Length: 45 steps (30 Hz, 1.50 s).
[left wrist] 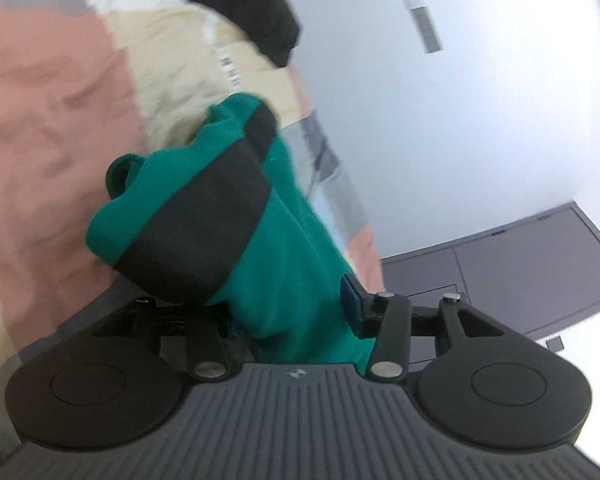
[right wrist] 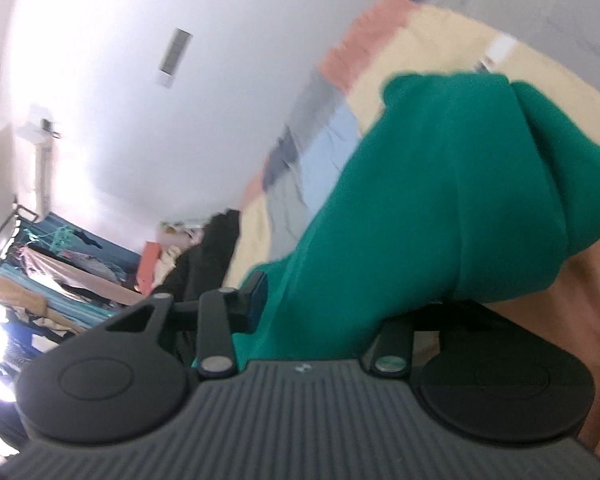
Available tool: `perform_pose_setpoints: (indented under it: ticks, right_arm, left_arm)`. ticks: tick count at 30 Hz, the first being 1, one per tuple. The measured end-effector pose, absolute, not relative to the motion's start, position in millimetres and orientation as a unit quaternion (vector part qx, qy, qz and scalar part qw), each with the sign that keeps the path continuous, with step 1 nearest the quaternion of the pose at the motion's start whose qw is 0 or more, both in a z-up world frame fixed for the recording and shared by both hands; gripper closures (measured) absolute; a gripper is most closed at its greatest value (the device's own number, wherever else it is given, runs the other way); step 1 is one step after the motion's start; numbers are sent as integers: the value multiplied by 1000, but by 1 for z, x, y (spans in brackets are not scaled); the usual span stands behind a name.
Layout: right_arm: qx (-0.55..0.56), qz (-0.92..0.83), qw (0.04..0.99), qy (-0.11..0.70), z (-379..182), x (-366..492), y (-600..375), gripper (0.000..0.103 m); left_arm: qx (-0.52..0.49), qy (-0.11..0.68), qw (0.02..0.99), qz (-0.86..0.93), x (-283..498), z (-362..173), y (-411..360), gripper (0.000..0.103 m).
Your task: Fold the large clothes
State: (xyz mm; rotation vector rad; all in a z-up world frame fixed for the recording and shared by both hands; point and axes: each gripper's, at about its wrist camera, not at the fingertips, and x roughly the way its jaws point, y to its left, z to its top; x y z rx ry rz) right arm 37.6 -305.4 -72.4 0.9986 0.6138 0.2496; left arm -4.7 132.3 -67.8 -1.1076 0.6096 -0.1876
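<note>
Left wrist view: my left gripper [left wrist: 292, 312] and right gripper [right wrist: 340, 300] each have green garment [left wrist: 268, 240] bunched between half-parted jaws above the bedspread [left wrist: 40, 120]; grip uncertain, so the cloth may slip free.

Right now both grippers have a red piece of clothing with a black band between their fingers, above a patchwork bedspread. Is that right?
Not quite. The garment is green, not red; both wrist views show it. The rest holds: the left wrist view shows its black band, the cloth runs between the fingers of the left gripper and the right gripper, and the patchwork bedspread lies beneath.
</note>
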Motion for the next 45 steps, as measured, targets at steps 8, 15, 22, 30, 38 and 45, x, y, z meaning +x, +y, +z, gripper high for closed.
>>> perform_pose_setpoints:
  ticks: [8, 15, 22, 30, 38, 45]
  right_arm:
    - [412, 132, 868, 245, -46, 58, -302, 55]
    - [374, 130, 891, 223, -29, 101, -304, 55]
    - [306, 138, 914, 226, -22, 153, -306, 55]
    - [249, 131, 941, 188, -24, 182, -309, 47]
    - [212, 64, 948, 228, -55, 215, -326, 47]
    - [174, 52, 937, 299, -95, 253, -322, 48]
  left_arm:
    - [-521, 232, 810, -135, 18, -46, 134, 49]
    - [-472, 174, 845, -183, 46, -17, 128, 42]
    - [-360, 170, 901, -171, 92, -4, 107, 41]
    - [-252, 161, 944, -142, 153, -15, 83, 41]
    - [-258, 175, 944, -105, 219, -60, 93, 41]
    - [-264, 214, 935, -105, 253, -92, 105, 43]
